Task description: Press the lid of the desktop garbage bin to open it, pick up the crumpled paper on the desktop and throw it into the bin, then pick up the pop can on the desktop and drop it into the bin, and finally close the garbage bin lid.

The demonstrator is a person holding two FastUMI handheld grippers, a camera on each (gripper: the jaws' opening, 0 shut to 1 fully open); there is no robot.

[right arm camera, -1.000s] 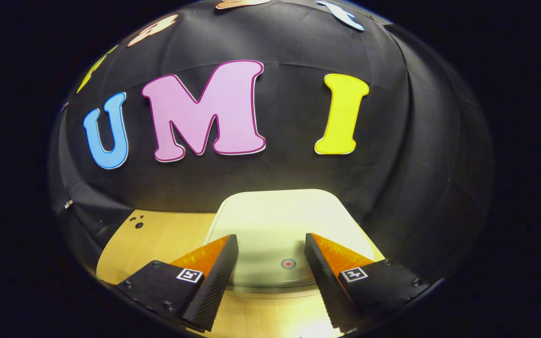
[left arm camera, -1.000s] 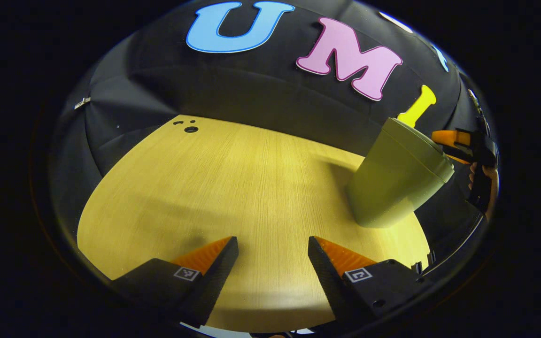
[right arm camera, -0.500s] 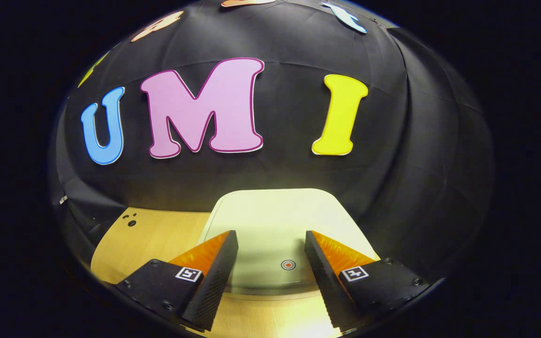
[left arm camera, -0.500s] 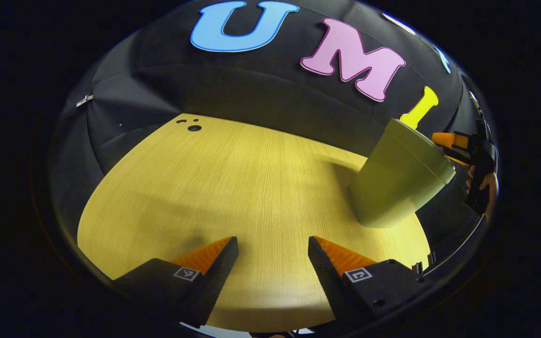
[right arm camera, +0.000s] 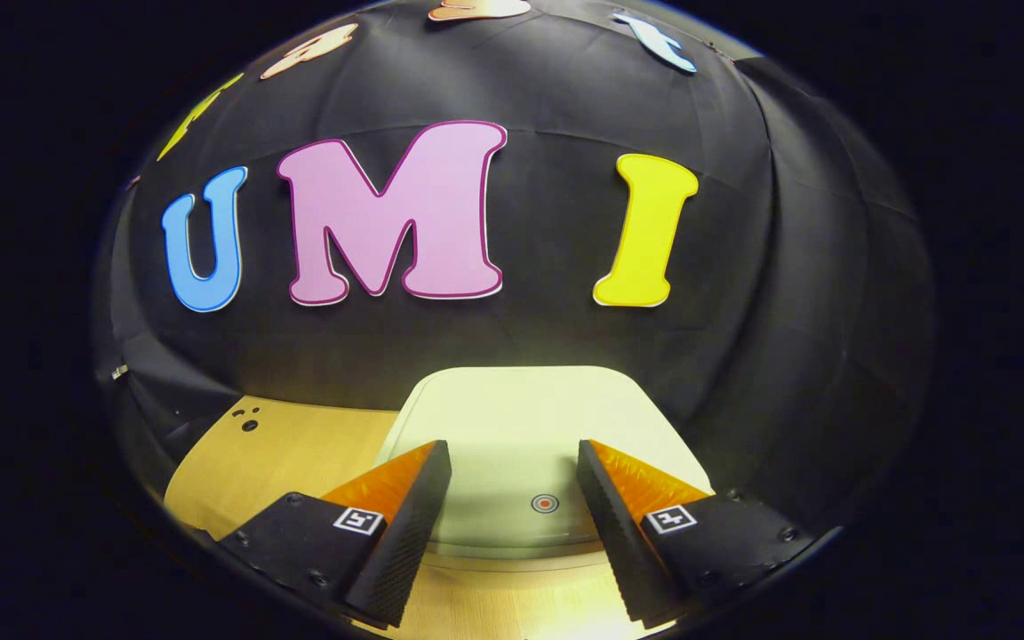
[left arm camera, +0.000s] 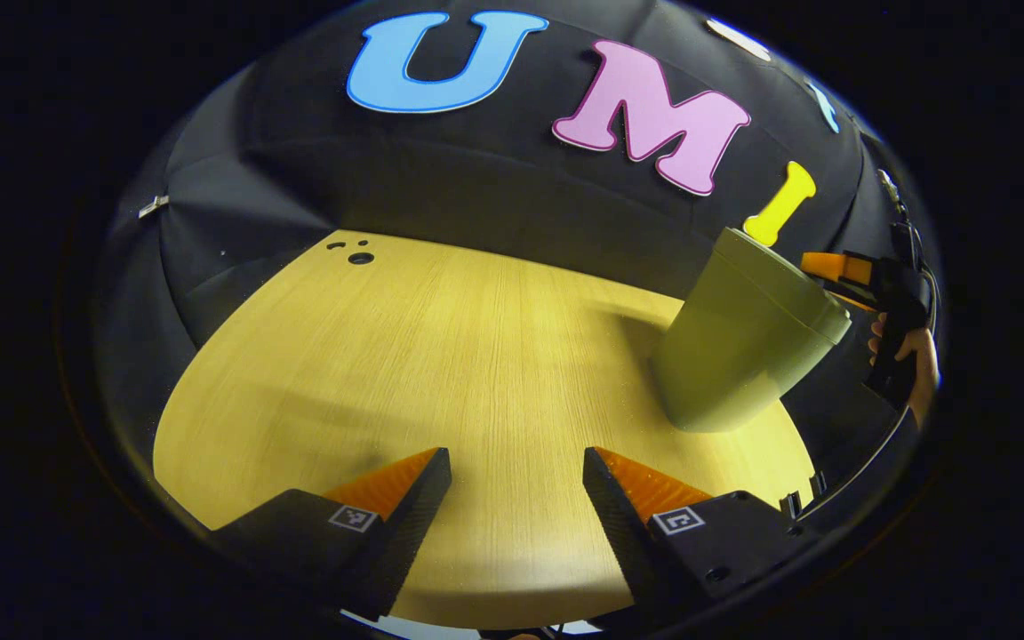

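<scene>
The bin [left arm camera: 743, 347] stands on the wooden table [left arm camera: 441, 356], over on the right side in the left gripper view. It is a light green bin, wider at the top than at the bottom, and its lid [right arm camera: 521, 418] is down flat on top. In the right gripper view the lid sits right in front, pale and smooth, with a small round red dot [right arm camera: 545, 503] near its front edge. The right gripper [right arm camera: 512, 498] hangs over the front part of the lid with its two fingers spread wide apart and nothing between them. The red dot lies between the two fingers, closer to the right one. From these pictures it is hard to tell if the fingers touch the lid or float just above it. In the left gripper view the same gripper shows far off beside the top of the bin, and a person's hand [left arm camera: 908, 356] holds it. The left gripper [left arm camera: 516, 498] is well apart from the bin, low over a bare part of the table. Its fingers are spread wide too, and they hold nothing. A few small dark holes [left arm camera: 359, 257] sit in the far corner of the table, near the black cloth wall [left arm camera: 476, 196].
</scene>
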